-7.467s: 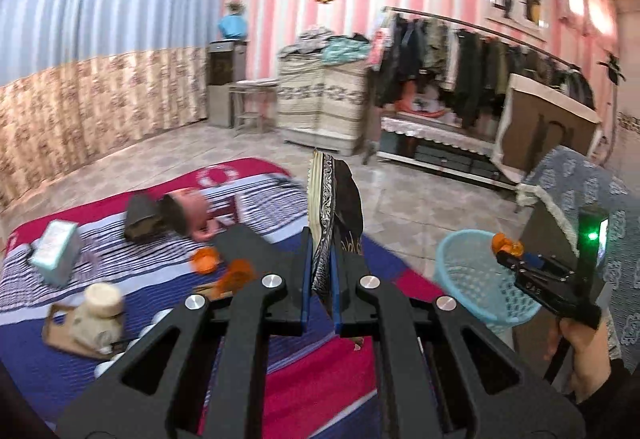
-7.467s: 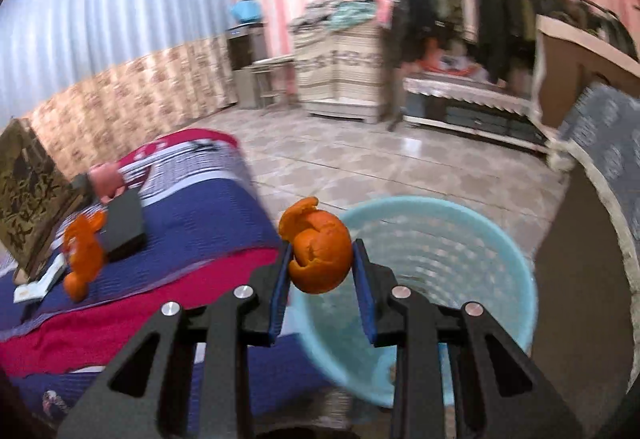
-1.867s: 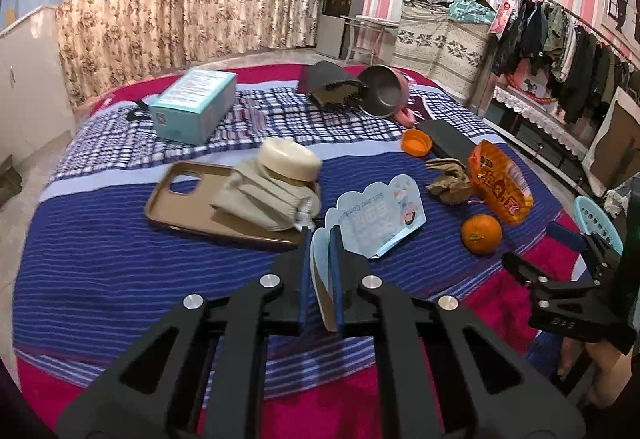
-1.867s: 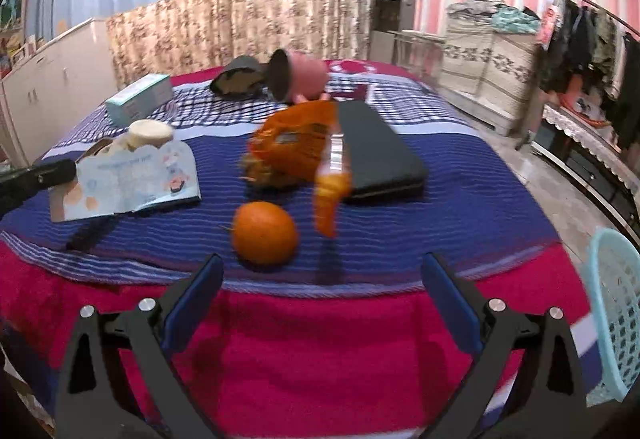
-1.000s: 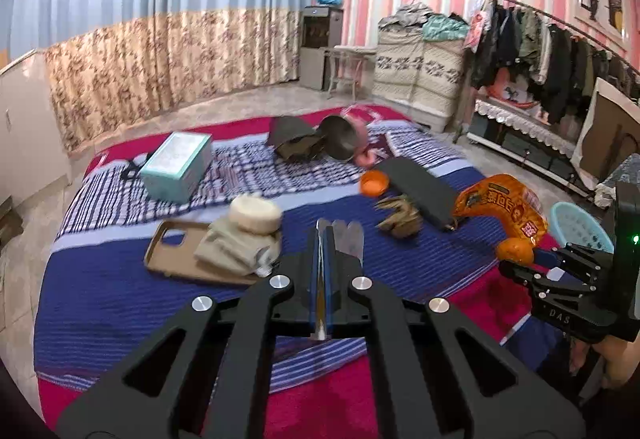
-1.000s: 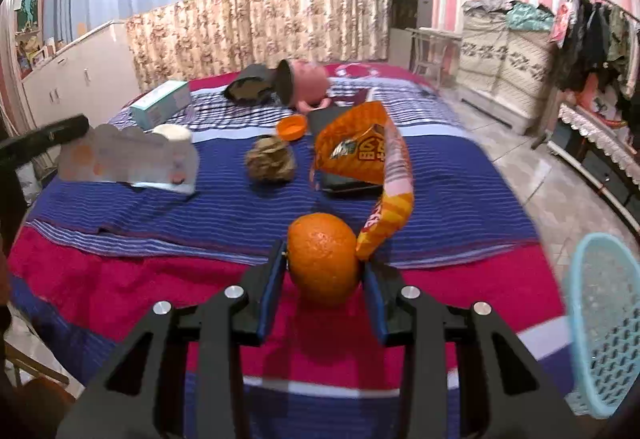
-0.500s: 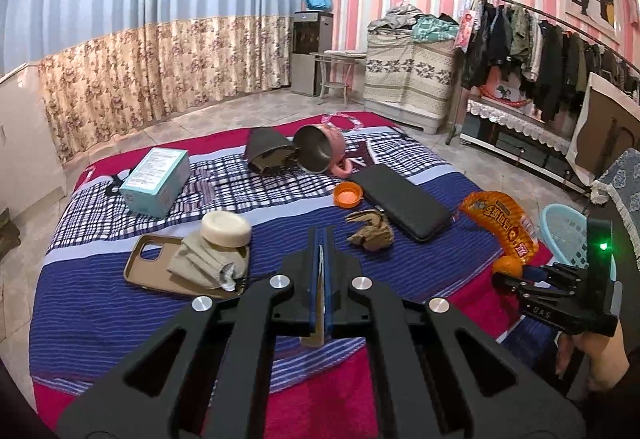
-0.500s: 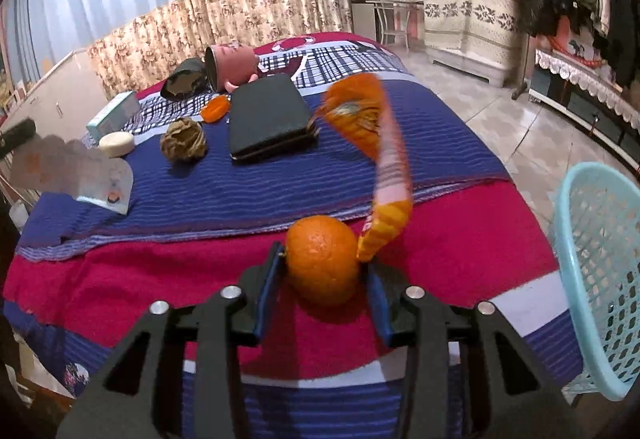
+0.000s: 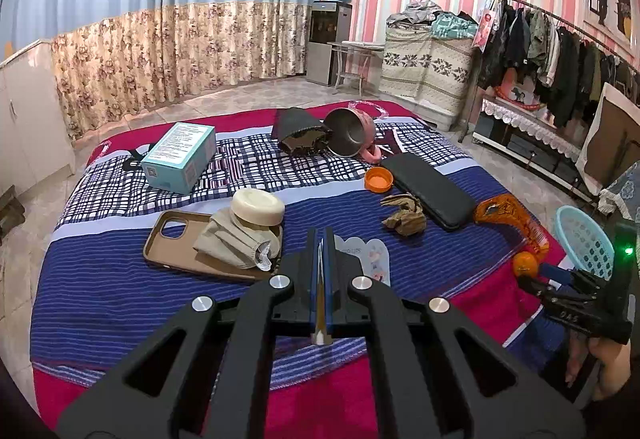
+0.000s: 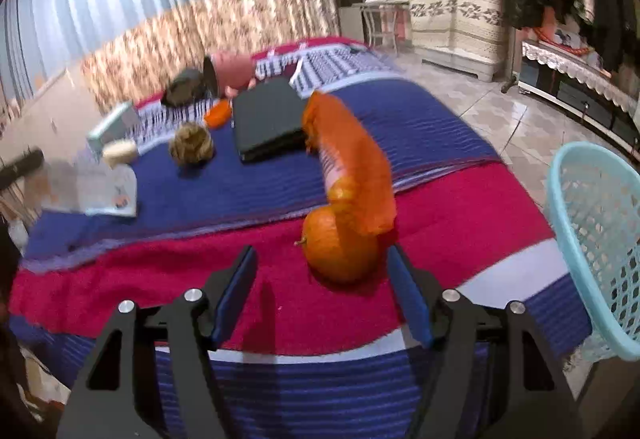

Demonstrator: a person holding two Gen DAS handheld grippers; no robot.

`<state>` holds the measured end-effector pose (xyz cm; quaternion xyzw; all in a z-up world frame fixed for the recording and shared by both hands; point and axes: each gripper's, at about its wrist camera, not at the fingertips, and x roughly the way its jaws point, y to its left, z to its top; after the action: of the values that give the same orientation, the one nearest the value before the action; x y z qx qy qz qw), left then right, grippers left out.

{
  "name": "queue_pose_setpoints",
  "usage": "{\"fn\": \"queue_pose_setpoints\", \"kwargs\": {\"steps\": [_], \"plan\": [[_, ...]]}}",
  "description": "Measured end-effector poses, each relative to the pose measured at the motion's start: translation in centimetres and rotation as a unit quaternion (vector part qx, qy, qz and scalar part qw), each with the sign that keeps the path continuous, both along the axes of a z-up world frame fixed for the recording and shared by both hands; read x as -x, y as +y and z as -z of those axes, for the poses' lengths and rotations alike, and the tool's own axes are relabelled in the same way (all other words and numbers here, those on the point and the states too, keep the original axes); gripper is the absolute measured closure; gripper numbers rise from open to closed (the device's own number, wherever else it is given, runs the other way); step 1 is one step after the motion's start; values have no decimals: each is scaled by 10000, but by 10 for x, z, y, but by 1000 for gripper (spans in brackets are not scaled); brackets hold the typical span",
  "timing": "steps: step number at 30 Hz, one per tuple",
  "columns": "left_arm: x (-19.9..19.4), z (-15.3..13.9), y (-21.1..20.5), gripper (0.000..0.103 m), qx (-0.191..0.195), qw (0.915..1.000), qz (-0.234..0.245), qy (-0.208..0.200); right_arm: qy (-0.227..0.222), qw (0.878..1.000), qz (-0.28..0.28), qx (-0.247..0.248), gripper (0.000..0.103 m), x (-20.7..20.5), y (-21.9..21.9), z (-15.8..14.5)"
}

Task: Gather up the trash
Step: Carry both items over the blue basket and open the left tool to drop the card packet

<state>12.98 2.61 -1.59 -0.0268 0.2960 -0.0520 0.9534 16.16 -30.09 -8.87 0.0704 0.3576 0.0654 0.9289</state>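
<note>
My left gripper [image 9: 321, 239] is shut on a flat pale-blue printed packet [image 9: 370, 253], held edge-on above the bed; the packet also shows at the left of the right wrist view [image 10: 94, 185]. My right gripper [image 10: 322, 271] is open, its blue pads on either side of an orange [image 10: 340, 251] that rests on the red blanket near the bed's edge. An orange snack bag [image 10: 348, 159] leans over the orange. The light-blue mesh basket [image 10: 596, 219] stands on the floor to the right. In the left wrist view the right gripper [image 9: 536, 275] is beside the orange [image 9: 525, 264].
On the bed lie a crumpled brown wad [image 9: 404, 215], an orange lid [image 9: 378, 179], a black flat case [image 9: 428, 189], a pink mug [image 9: 352, 137], a teal box [image 9: 180, 155], a phone case [image 9: 172, 243] with cloth and a round soap [image 9: 258, 205]. A clothes rack [image 9: 560, 51] stands far right.
My right gripper has opened and let go of the orange, which now rests on the red blanket. It has also swung right toward the basket. My left gripper still holds the packet.
</note>
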Motion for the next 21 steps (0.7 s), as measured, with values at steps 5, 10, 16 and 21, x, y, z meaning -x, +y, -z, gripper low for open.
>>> {"fn": "queue_pose_setpoints", "kwargs": {"steps": [5,10,16,21], "plan": [[0,-1,0,102,-14,10000,0,-4,-216,9996,177,15,36,-4,-12,-14],[-2,-3,1,102,-72,10000,-14,6,-149,9999,2,80,71,-26,-11,-14],[-9,-19,-10,103,-90,9999,91,-109,-428,9989,-91,197,95,-22,-14,-24],[-20,-46,-43,103,-94,9985,347,-409,-792,9963,160,288,95,-9,-44,-55]]}}
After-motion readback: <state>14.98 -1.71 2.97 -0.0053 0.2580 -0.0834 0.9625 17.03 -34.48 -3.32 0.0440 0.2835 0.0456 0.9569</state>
